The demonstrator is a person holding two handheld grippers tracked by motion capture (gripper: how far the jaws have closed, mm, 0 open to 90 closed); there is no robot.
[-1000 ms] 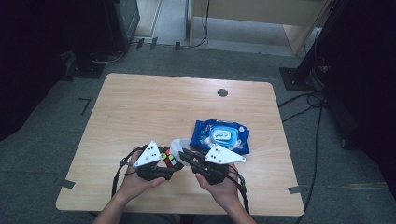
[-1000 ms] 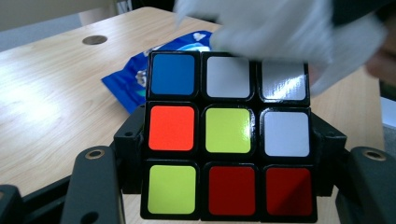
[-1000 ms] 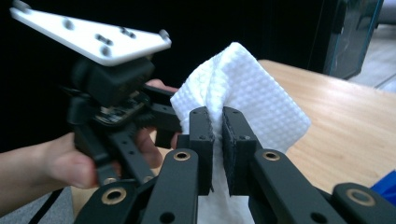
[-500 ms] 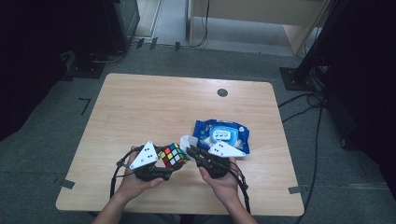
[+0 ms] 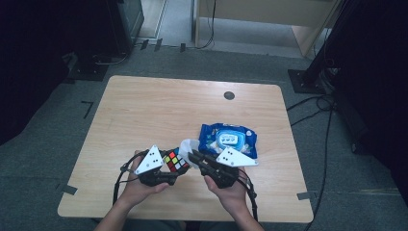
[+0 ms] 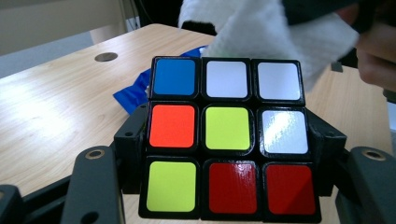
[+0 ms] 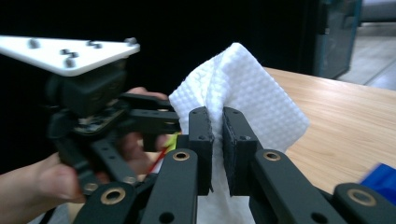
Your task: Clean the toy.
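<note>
A person at a wooden bench (image 5: 144, 110) holds a scrambled puzzle cube (image 5: 175, 160) in the left gripper (image 5: 166, 166) and a white wet wipe (image 5: 188, 146) in the right gripper (image 5: 195, 158), the two meeting just above the near half of the benchtop. The left gripper's jaws are clenched on opposite sides of the cube (image 6: 227, 137), which leaves its nine-tile face bare and turned toward the wipe, presumably so that face can be cleaned. In the right gripper view the jaws are pinched tight on a fold of the wipe (image 7: 243, 88), with a loose flap standing free above them as the working surface. From the left gripper view that flap (image 6: 275, 32) hangs at the cube's upper far edge; whether it actually touches the tiles is hard to tell, since the cloth is blurred there. The blue pack of wipes (image 5: 228, 139) lies flat on the bench just beyond the right hand (image 5: 231, 190), close enough to draw another sheet. Holding the cube raised rather than resting on the bench appears to let the left hand (image 5: 139, 187) turn fresh faces toward the cloth.
</note>
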